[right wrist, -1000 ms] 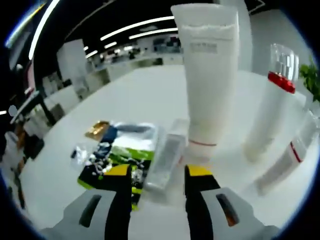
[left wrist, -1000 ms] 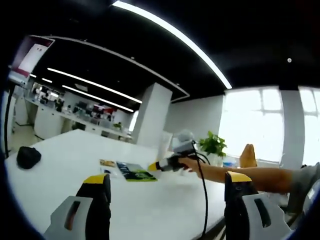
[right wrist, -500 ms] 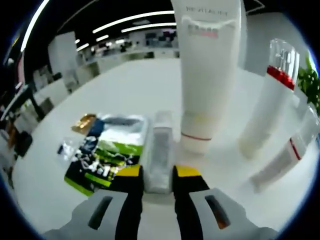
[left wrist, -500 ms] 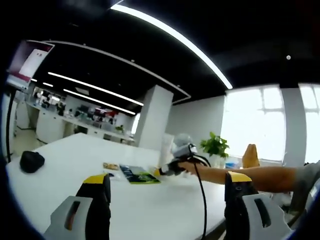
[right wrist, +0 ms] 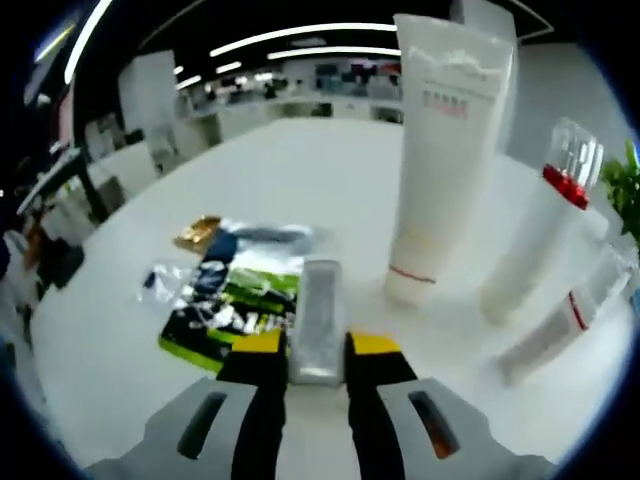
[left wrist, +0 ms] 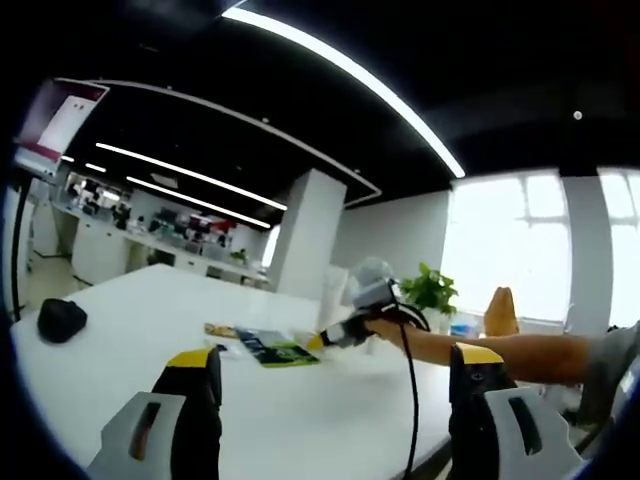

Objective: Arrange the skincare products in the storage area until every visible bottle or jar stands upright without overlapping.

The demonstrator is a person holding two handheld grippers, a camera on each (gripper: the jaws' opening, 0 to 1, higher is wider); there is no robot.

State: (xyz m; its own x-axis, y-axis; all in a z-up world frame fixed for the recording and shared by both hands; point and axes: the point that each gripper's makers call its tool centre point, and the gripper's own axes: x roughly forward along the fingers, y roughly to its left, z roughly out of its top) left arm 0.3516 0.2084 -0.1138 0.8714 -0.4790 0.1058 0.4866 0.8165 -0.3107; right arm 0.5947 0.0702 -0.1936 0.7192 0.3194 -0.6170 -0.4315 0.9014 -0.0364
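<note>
My right gripper [right wrist: 315, 350] is clamped on the near end of a small translucent grey tube [right wrist: 320, 318] lying flat on the white table [right wrist: 280, 180]. Its long axis runs straight away from me, just left of the tall white squeeze tube [right wrist: 440, 160] standing on its cap. So I judge the coming move a tip-up about that near end. My left gripper [left wrist: 335, 375] hangs spread wide and empty, well back from the products.
</note>
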